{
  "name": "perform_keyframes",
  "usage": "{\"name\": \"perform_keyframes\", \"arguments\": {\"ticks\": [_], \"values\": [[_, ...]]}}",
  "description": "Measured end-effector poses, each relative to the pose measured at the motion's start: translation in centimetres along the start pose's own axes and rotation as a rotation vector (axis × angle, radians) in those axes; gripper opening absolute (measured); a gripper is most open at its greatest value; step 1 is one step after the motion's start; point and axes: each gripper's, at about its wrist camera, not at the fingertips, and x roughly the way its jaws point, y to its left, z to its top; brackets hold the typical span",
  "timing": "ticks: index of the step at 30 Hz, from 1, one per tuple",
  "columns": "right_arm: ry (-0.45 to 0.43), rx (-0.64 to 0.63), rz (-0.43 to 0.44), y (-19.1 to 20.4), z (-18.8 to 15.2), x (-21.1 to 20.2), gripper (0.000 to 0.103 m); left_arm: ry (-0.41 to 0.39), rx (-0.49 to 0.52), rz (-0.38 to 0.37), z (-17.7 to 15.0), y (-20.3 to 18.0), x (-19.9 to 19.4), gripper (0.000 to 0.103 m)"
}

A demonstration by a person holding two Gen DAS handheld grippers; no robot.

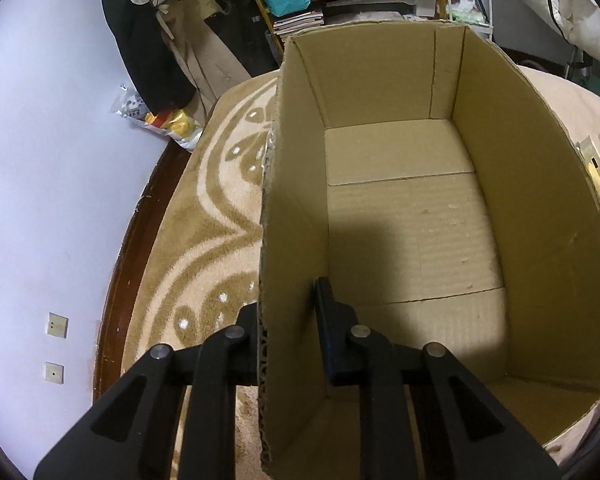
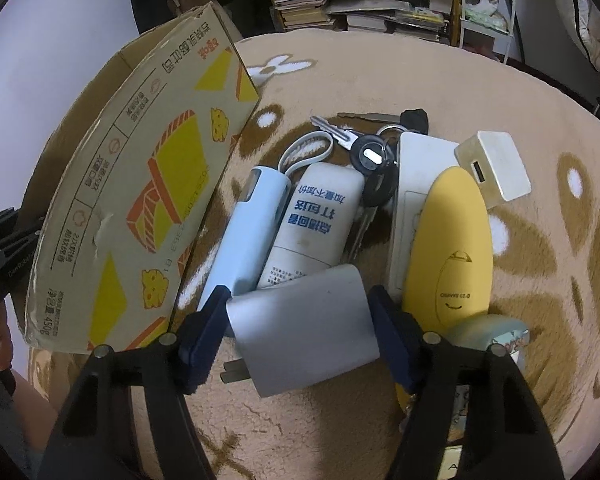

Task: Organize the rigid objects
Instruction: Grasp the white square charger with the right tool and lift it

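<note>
My left gripper [image 1: 288,320] is shut on the near left wall of an open cardboard box [image 1: 292,216], one finger outside and one inside; nothing lies in the box. In the right wrist view the same box [image 2: 140,200] stands at the left on the carpet. My right gripper [image 2: 300,320] is shut on a silver-grey plug adapter [image 2: 304,328], its two prongs pointing left. Beyond it lie a light blue power bank [image 2: 248,232], a white tube [image 2: 316,220], a bunch of keys [image 2: 364,148], a white flat device [image 2: 412,184], a yellow oval item [image 2: 452,248] and a white cube charger [image 2: 496,168].
A beige patterned carpet [image 2: 420,80] covers the raised surface. Behind stand shelves with books and bags [image 2: 340,4]. A pale green item [image 2: 488,332] lies beside my right finger. A hand [image 2: 0,344] holds the left gripper at the far left. A wall [image 1: 40,160] is at the left.
</note>
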Motion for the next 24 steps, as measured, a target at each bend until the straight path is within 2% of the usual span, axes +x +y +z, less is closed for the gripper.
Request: {"name": "perform_keyframes", "arguments": {"ticks": [5, 13, 24], "values": [[-0.025, -0.044, -0.044, 0.7, -0.4, -0.3, 0.072, -0.003, 0.003, 0.005, -0.4, -0.4, -0.1, 0.018], [-0.061, -0.034, -0.09, 1.1, 0.1, -1.2, 0.07, -0.009, 0.011, 0.007, -0.5, -0.6, -0.4, 0.017], [-0.153, -0.053, -0.083, 1.9, 1.2, -2.8, 0.068, -0.004, 0.008, 0.004, -0.4, -0.5, -0.3, 0.017]]}}
